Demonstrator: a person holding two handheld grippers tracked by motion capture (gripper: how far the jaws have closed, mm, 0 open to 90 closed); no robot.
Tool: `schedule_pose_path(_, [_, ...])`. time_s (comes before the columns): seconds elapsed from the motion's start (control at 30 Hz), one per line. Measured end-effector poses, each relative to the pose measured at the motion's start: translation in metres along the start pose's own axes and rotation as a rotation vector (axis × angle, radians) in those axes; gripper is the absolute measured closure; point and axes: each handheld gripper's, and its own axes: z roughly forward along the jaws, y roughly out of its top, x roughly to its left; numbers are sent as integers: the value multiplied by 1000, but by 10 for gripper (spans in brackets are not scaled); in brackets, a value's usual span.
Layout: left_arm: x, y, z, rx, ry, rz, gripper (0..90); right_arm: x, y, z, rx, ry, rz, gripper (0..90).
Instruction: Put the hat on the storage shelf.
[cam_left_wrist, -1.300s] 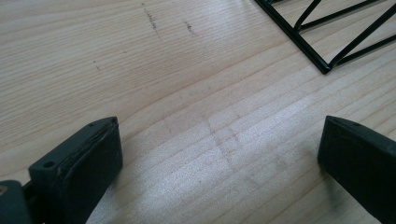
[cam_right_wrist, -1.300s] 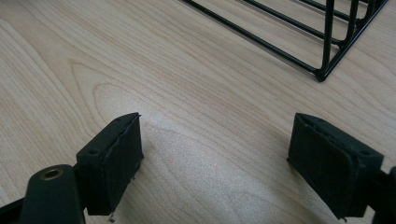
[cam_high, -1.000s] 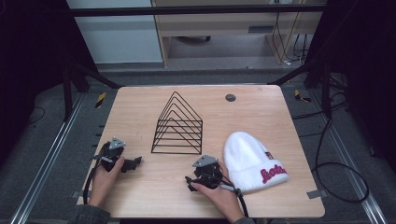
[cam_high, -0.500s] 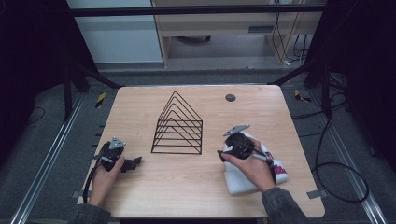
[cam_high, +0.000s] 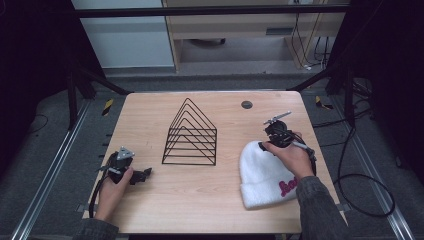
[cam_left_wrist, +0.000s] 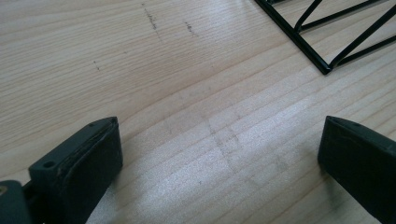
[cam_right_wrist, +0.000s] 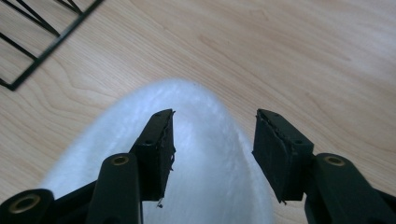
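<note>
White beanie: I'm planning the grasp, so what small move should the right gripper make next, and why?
Probably lower the right gripper a little onto the white beanie's rounded top. Its fingers, which have just been closing, hang part-open above the crown, not yet pressing the fabric.

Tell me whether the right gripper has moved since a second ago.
Yes. The right gripper went from beside the wire rack's front corner rightward and away, over the white hat's crown, jaws closing, nothing gripped yet.

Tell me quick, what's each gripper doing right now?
Left gripper: jaws wide open over bare table, holding nothing.
Right gripper: jaws open, just been closing, poised over the white beanie's crown, not pressing on it yet.
</note>
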Motion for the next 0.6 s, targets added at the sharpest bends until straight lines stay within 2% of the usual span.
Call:
schedule_pose_path(0.1, [0, 0, 0, 0, 0, 0, 0, -5, -3, 18, 38, 9, 12, 447])
schedule_pose_path(0.13, [0, 0, 0, 0, 0, 0, 0, -5, -3, 18, 38, 9, 12, 447])
schedule_pose_path(0.27, [0, 0, 0, -1, 1, 0, 0, -7, -4, 34, 93, 22, 18, 413])
schedule_pose_path(0.43, [0, 0, 0, 0, 0, 0, 0, -8, -5, 41, 125, 31, 25, 409])
schedule_pose_path(0.47, [0, 0, 0, 0, 1, 0, 0, -8, -5, 43, 130, 32, 30, 420])
schedule_pose_path(0.5, [0, 0, 0, 0, 1, 0, 0, -9, -5, 44, 136, 42, 27, 486])
schedule_pose_path(0.53, [0, 0, 0, 0, 1, 0, 0, -9, -5, 44, 136, 42, 27, 486])
schedule_pose_path(0.6, [0, 0, 0, 0, 1, 0, 0, -9, -7, 44, 143, 52, 14, 587])
